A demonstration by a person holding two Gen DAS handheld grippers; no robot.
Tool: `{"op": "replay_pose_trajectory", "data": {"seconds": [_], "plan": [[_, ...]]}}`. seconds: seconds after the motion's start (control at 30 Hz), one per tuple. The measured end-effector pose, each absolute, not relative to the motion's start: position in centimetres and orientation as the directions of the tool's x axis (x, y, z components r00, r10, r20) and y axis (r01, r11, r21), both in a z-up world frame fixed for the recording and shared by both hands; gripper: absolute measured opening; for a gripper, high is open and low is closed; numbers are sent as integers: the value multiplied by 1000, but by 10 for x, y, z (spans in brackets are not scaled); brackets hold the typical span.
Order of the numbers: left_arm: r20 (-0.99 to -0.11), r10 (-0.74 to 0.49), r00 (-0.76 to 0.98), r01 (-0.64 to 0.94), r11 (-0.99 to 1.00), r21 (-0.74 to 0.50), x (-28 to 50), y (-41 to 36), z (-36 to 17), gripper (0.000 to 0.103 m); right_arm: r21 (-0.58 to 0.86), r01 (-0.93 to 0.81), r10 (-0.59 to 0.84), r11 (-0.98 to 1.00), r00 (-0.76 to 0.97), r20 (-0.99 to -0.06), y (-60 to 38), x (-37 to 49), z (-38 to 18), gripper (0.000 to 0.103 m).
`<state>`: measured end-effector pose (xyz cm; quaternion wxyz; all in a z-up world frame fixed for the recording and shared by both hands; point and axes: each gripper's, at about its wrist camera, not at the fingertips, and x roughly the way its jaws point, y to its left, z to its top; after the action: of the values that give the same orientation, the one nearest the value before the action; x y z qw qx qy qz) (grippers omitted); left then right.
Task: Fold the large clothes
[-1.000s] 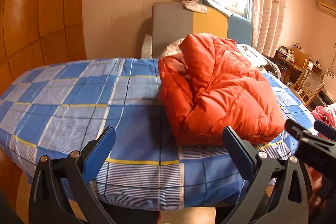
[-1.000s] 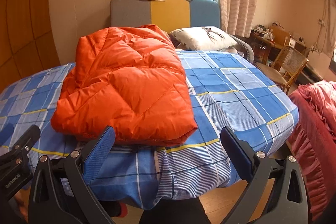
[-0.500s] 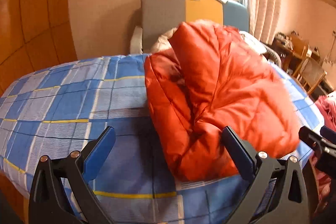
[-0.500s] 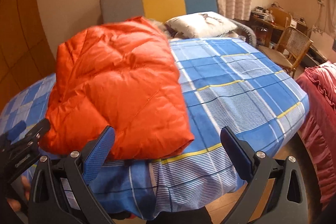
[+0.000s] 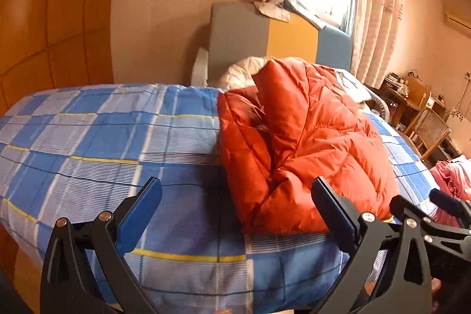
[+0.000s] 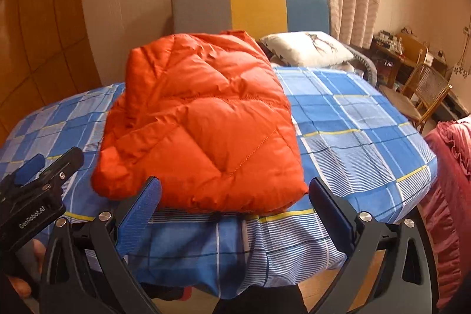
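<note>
Both grippers gape empty: the folded orange jacket (image 6: 203, 122) lies straight ahead of the right gripper (image 6: 234, 208), seemingly nearer, and ahead-right of the left gripper (image 5: 235, 211).

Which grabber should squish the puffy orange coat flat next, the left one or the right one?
Probably the right gripper: the folded orange jacket lies straight ahead between its open fingers. The left gripper, also open, faces mostly bare blue checked bedspread, with the jacket off to its right.
</note>
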<state>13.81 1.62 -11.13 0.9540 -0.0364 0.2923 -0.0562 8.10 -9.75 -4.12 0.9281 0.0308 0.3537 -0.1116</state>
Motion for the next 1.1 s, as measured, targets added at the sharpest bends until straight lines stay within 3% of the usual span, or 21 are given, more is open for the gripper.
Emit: {"op": "replay_pose_trajectory", "data": {"seconds": [0.27,1.1], "plan": [[-534,-112,838,92,994,-65,110,12,-107,101,-19,264,-218,964,751,-623,-92,53,-29,100],[-510,-143,848,155,988,-18,94,-10,-89,101,-13,311,-251,950,741,-622,-111,43,-35,100]]}}
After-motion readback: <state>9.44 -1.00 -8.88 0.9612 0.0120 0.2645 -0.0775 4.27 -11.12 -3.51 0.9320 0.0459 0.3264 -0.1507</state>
